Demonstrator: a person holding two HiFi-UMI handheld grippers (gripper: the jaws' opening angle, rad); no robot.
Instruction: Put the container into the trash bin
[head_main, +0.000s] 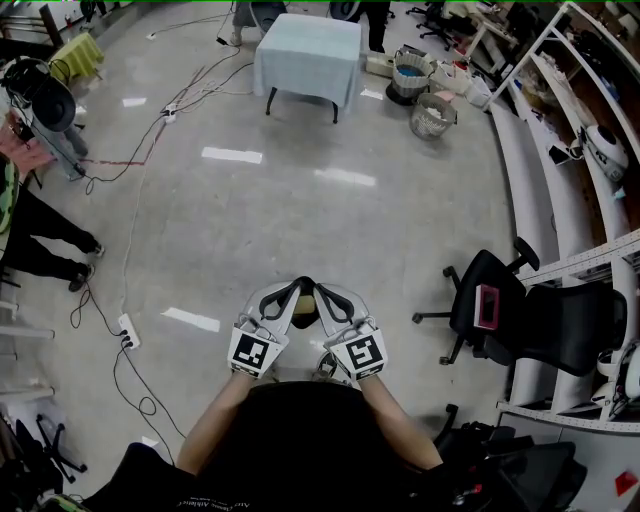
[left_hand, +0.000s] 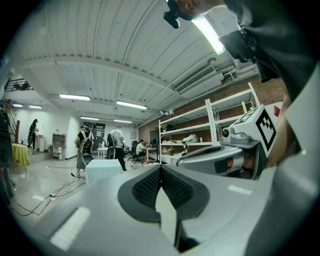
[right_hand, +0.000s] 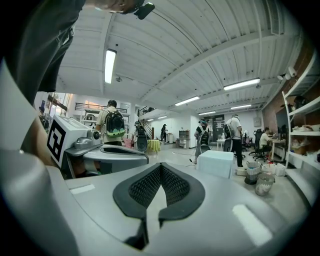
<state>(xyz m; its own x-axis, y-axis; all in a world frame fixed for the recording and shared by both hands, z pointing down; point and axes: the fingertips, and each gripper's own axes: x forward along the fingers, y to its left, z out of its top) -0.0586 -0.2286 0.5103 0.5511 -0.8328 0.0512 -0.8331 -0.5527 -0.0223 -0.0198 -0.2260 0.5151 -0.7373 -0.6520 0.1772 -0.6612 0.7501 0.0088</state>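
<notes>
Both claws are held close in front of the body, tips close together. The left claw (left_hand: 161, 175) is seen closed all the way, pads pressed together with nothing caught between them. Same story for the right claw (right_hand: 161, 175): shut and empty. A small tan thing (head_main: 327, 299) is glimpsed just past the tips in the head view, mostly covered by them, so what it is can't be told.

The wire trash bin (head_main: 432, 116) is found well away at about 1 o'clock, on the floor beside a second bin (head_main: 408, 76) and some clutter too small to be sorted out. The container itself can't be picked out in any view. A cloth-covered tabletop (head_main: 308, 50) is seen at 12 o'clock, and an office chair (head_main: 490, 305) is parked at 3 o'clock, partly tucked under shelving.
</notes>
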